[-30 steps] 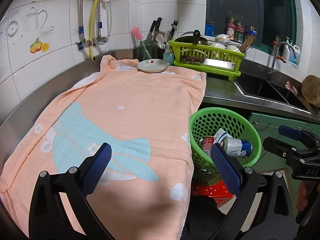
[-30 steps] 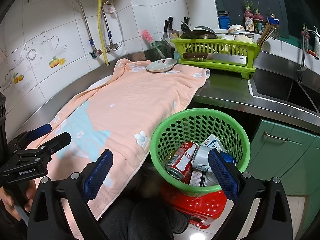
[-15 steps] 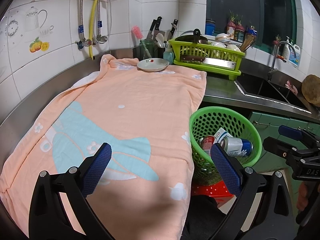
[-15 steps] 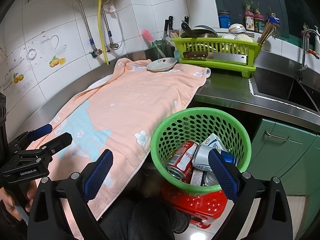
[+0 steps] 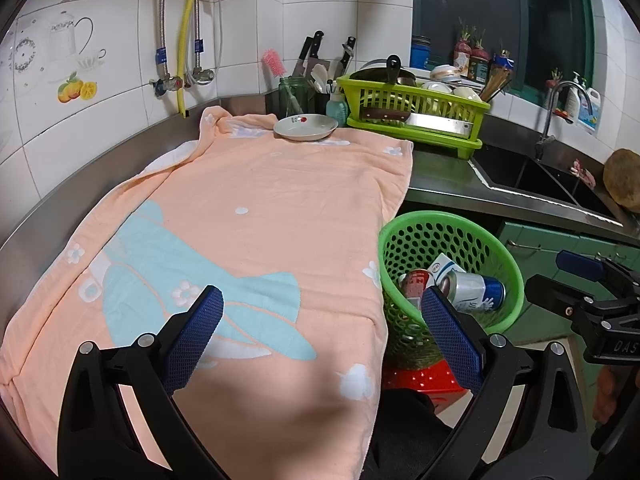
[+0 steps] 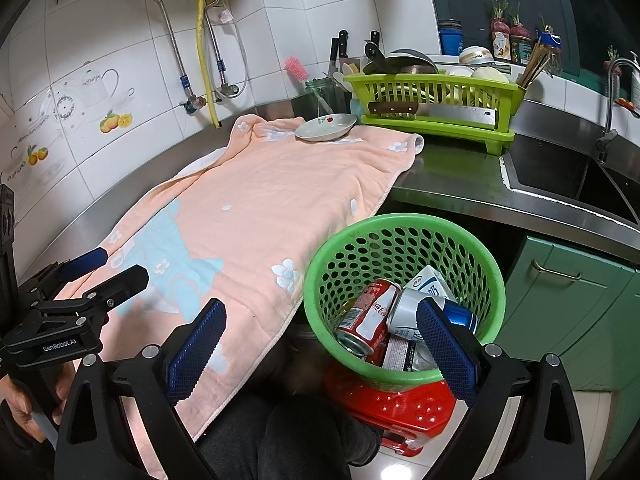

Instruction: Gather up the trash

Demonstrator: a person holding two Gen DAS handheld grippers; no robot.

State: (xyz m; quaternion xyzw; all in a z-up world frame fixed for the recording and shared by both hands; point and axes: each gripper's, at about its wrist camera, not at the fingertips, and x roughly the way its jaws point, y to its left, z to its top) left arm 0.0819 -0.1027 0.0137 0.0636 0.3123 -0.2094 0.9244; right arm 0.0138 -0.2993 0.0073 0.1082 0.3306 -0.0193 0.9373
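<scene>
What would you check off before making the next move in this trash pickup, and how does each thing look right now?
1. Left tool empty and open: ok, nothing between its pads.
2. Right tool empty and open: ok, hovering near the green basket.
3. Basket upright on the red stool: ok.
4. Trash inside the basket: ok, a red can, a silver can and a white carton lie in it.
5. Trash left on the peach towel: ok, none visible; only a small plate sits at its far end.
6. Trash elsewhere, such as on the floor: cannot tell, mostly out of view.
</scene>
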